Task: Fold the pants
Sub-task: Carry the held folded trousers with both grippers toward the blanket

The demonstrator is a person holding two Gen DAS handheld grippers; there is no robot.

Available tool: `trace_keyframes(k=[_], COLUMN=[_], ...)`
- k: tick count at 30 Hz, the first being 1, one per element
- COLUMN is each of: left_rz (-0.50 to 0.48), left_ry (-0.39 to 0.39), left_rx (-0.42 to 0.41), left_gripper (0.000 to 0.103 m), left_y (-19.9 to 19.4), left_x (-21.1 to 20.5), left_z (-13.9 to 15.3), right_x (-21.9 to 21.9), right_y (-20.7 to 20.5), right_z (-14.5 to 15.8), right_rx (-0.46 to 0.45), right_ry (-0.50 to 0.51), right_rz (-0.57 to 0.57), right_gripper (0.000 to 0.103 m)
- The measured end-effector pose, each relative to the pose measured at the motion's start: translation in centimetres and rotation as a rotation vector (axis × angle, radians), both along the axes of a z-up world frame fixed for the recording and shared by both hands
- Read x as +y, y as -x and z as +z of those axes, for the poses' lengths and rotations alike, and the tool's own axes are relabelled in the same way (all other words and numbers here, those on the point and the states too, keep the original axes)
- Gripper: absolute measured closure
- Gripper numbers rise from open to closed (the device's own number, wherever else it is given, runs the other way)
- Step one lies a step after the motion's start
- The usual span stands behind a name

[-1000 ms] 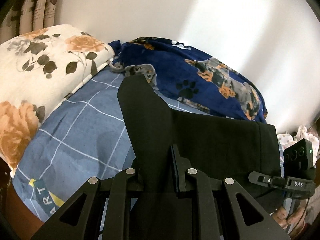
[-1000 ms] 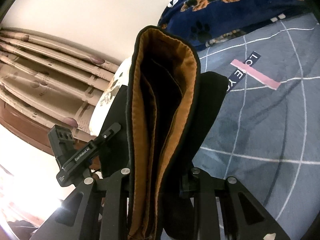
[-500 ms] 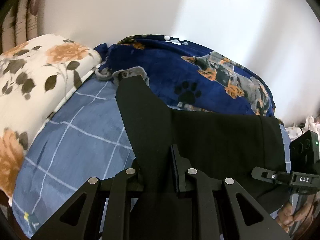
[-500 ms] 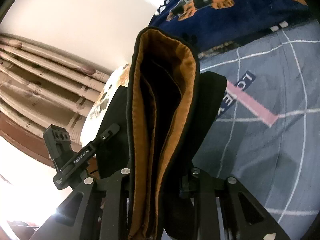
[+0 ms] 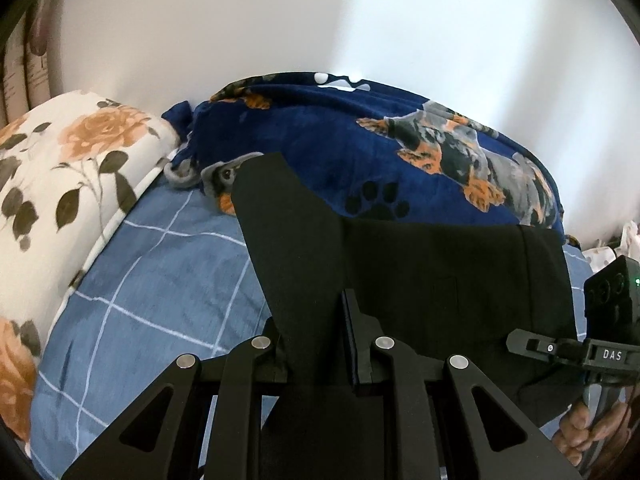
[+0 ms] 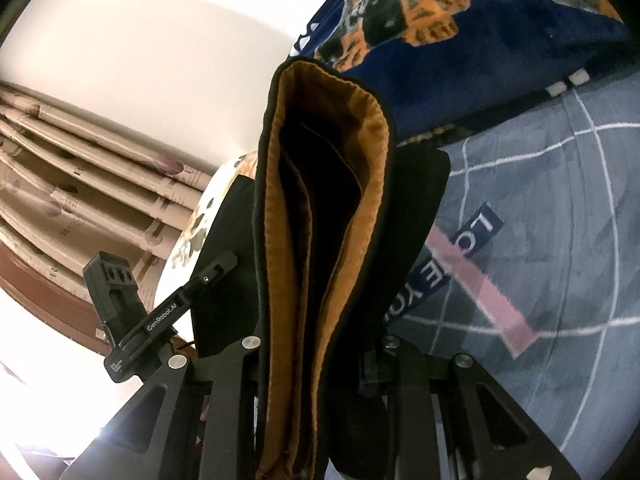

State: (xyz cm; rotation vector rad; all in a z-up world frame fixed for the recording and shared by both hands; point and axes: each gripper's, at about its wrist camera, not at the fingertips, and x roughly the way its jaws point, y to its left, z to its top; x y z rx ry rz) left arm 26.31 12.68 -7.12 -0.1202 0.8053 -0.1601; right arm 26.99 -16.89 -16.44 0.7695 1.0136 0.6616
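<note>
Black pants (image 5: pixel 432 280) hang stretched between my two grippers above the bed. My left gripper (image 5: pixel 316 344) is shut on one end of the fabric, which stands up as a black flap. My right gripper (image 6: pixel 320 344) is shut on the waistband end, where the brown lining (image 6: pixel 288 240) shows in stacked layers. The right gripper also shows at the right edge of the left wrist view (image 5: pixel 576 352). The left gripper also shows in the right wrist view (image 6: pixel 160 320). Both sets of fingertips are hidden by the cloth.
A blue checked bedsheet (image 5: pixel 160 272) lies below. A floral pillow (image 5: pixel 60 184) is at the left. A navy dog-print blanket (image 5: pixel 400 148) is bunched against the white wall. The sheet has a pink stripe with lettering (image 6: pixel 480 280). Curtains (image 6: pixel 80 184) hang at the left.
Both grippers have moved with the pants toward the navy blanket and the wall. The blanket looms larger in the right wrist view. Both grips are unchanged.
</note>
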Motion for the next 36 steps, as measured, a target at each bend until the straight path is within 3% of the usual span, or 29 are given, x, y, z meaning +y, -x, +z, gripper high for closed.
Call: trace_keyframes(k=[36], left_rz=[0.007], left_ry=[-0.026], left_rx=[0.076], left_gripper=[0.084], left_y=[-5.6], left_x=[-1.5], left_z=[-4.7], right_x=[-2.8], right_y=[-0.2], right_z=[-1.3], right_rx=[0.047], right_ry=[-0.001], right_rz=[-0.072], right_gripper=[0.08])
